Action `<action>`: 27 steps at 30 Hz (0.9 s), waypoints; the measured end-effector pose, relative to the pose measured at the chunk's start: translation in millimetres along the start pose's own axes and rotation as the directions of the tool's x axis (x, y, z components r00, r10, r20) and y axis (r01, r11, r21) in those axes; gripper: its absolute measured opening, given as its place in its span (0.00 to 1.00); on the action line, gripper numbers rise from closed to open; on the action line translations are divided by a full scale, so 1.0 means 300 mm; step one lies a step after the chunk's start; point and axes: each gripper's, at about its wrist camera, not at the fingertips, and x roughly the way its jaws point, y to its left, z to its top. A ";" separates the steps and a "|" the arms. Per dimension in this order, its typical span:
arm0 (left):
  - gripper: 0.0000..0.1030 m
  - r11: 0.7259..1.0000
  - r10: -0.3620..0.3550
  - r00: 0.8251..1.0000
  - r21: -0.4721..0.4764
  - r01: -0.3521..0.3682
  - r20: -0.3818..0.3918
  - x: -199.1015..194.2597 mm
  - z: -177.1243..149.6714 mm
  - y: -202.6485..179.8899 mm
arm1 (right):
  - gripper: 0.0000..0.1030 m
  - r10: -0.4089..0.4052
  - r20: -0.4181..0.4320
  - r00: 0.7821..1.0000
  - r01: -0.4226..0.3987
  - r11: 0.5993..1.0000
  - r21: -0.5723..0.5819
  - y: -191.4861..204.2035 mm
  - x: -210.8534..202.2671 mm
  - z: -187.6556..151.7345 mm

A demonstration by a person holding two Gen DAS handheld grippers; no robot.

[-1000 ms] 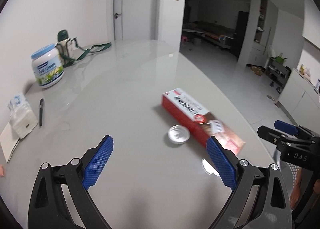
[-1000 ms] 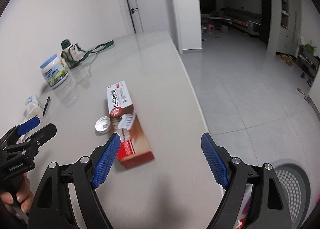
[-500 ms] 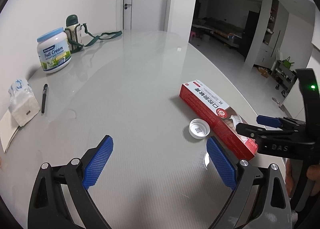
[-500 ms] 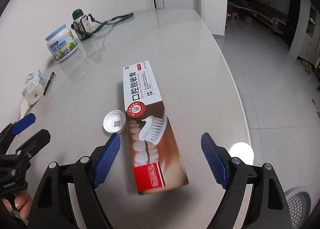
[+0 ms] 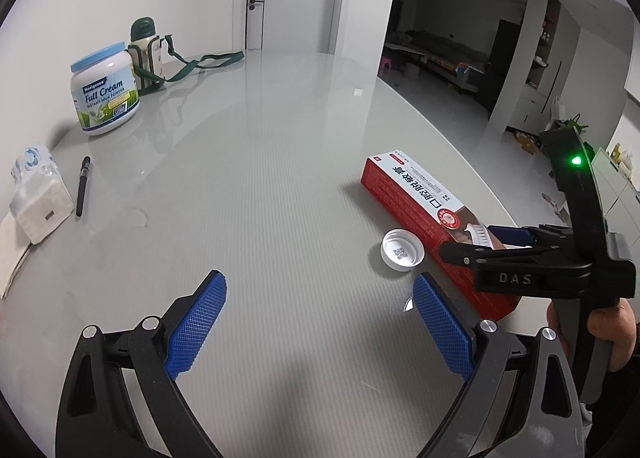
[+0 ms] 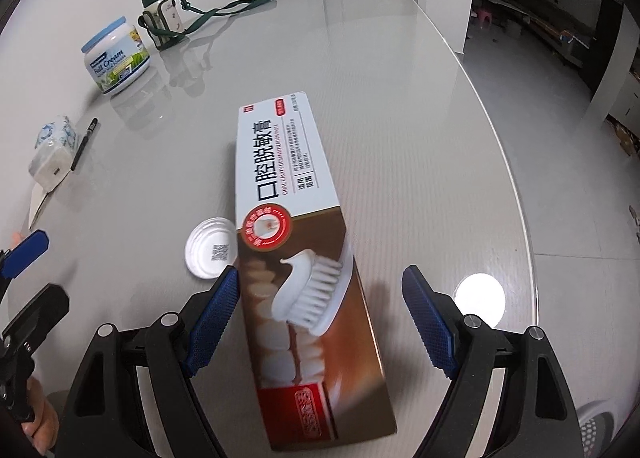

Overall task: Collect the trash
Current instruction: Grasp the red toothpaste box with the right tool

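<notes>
L wrist view: your left gripper [image 5: 316,332] hangs over bare grey tabletop [image 5: 260,178], jaws spread wide, nothing between them. The long red-and-white cardboard toothpaste box [image 5: 416,198] lies flat at about 2 o'clock from those jaws, long axis running roughly 11-to-5, near the table's R edge. The small white plastic bottle cap [image 5: 403,249], open side up, sits just beside the box's L flank at about 1 o'clock. The right gripper [image 5: 496,242] reaches in from 3 o'clock, over the box's near half, so the R hand is clearly nearer. This view shows its height side-on but not whether the box sits between its fingers.

R wrist view: this one settles it. The box [image 6: 296,242] runs straight out toward 12 o'clock, tilted slightly to 11, w/ its near end between the parted jaws of the right gripper [image 6: 322,322]. L pad [image 6: 214,310] looks to be touching or just beside the box's L edge; R pad [image 6: 428,316] is apart from it. Nothing gripped yet. Long axis lies along the fingers, so closing would prob. pinch across the narrow width. The cap [image 6: 212,248] sits at 11 o'clock, just ahead of the L pad; mind you don't catch it. No bin clearly in view.
</notes>
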 end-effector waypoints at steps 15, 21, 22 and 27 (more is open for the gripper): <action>0.90 1.000 -0.001 1.000 0.002 0.001 -0.008 0.011 -0.005 0.001 | 0.51 0.011 0.019 1.000 -0.011 1.000 0.009 0.003 0.004 -0.009; 0.90 1.000 -0.004 1.000 0.015 0.005 -0.015 0.023 -0.008 -0.013 | 0.50 0.018 0.057 0.998 -0.022 0.997 0.071 -0.027 -0.051 -0.049; 0.90 1.000 -0.006 1.000 0.020 0.007 -0.017 0.027 -0.008 -0.020 | 0.50 0.015 0.064 0.998 -0.020 0.997 0.078 -0.033 -0.063 -0.058; 0.90 0.999 -0.016 0.999 0.047 0.018 -0.031 0.052 -0.009 -0.062 | 0.49 -0.006 0.099 0.995 -0.007 0.991 0.132 -0.072 -0.134 -0.124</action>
